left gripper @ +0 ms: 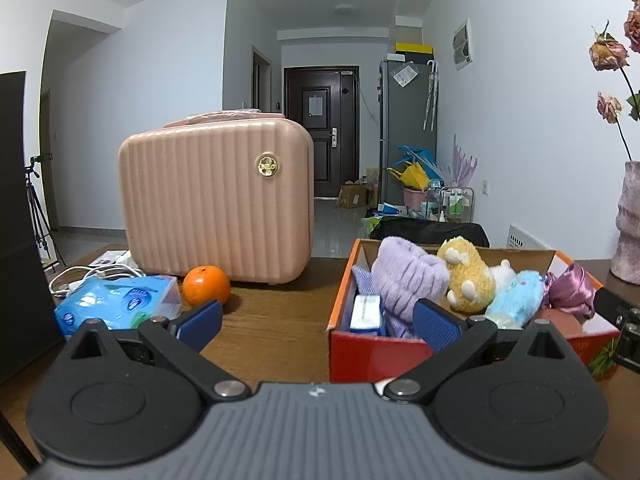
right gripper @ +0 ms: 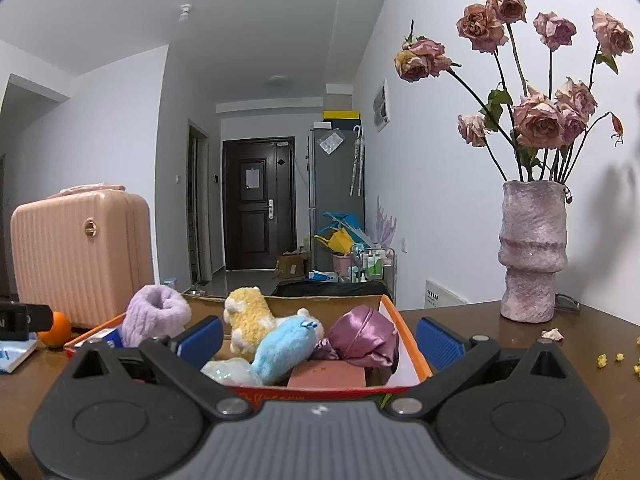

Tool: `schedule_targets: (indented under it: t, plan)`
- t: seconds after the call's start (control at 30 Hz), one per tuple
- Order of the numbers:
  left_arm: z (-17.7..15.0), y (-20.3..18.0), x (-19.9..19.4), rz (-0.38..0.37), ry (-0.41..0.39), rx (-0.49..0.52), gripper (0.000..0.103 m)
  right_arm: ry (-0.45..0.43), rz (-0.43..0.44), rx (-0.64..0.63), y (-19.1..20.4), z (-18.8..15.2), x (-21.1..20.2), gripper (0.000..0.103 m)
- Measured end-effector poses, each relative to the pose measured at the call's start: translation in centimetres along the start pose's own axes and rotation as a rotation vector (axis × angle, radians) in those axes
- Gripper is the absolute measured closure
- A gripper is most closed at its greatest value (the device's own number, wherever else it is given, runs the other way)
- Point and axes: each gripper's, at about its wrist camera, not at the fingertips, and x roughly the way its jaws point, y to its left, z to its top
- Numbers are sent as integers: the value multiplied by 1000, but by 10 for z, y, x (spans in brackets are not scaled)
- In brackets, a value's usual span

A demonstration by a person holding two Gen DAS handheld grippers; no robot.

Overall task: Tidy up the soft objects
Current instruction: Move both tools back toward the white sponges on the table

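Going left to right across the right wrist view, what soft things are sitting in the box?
Purple fuzzy item → yellow plush → blue plush → purple satin item, all in the orange box.

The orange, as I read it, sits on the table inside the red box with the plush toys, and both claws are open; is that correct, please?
Not quite: the orange sits on the table outside the red box, beside the pink suitcase, as the left wrist view shows. Both the left claw and right claw are open.

Pink ribbed suitcase, orange beside it, tissue pack, vase of dried roses
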Motion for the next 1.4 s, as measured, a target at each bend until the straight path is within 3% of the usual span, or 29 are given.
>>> schedule_targets:
  t: [0.83,1.2,1.4]
  plan:
    - [-30,46,-78,-46,11,6,0,53,67,-60,27,-14,-67,0]
    - [-40,73,-89,-69,47,0,0,126,124,-97,55,-24,-85,0]
    - [-44,85,-85,-70,78,8,0,217,197,-102,74,-29,-83,0]
